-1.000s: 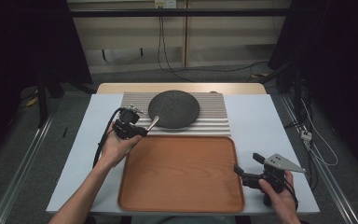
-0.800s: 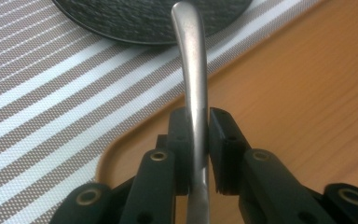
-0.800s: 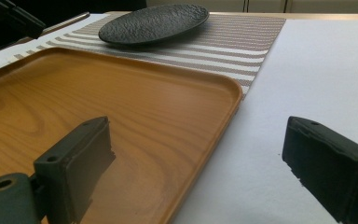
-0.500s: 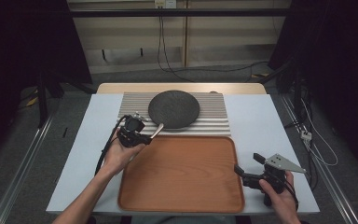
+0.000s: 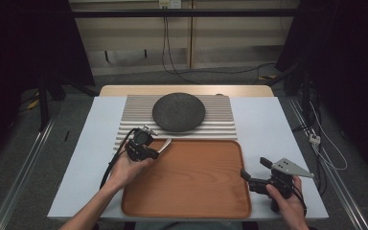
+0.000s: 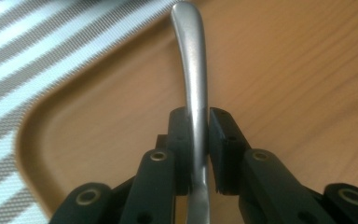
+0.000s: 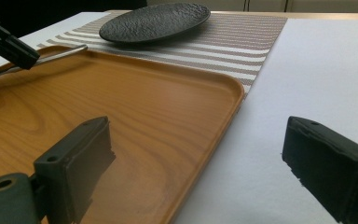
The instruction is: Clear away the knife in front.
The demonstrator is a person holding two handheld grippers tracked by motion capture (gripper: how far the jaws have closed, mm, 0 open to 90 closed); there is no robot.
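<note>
1. The slim silver metal utensil handle (image 6: 192, 70) has a brushed, satin sheen, smooth along its length.
2. The rectangular orange-brown wooden tray (image 5: 191, 201) shows fine grain under a smooth, softly glossy finish.
3. The round dark grey plate (image 5: 178, 112) looks stony, matt and rough, with a pebbled surface.
4. The striped beige and white woven placemat (image 5: 220, 125) has a fine mesh texture.
5. The left gripper (image 6: 200, 135) has matt black plastic pads.
6. The white table top (image 5: 273, 129) is smooth and matt.
</note>
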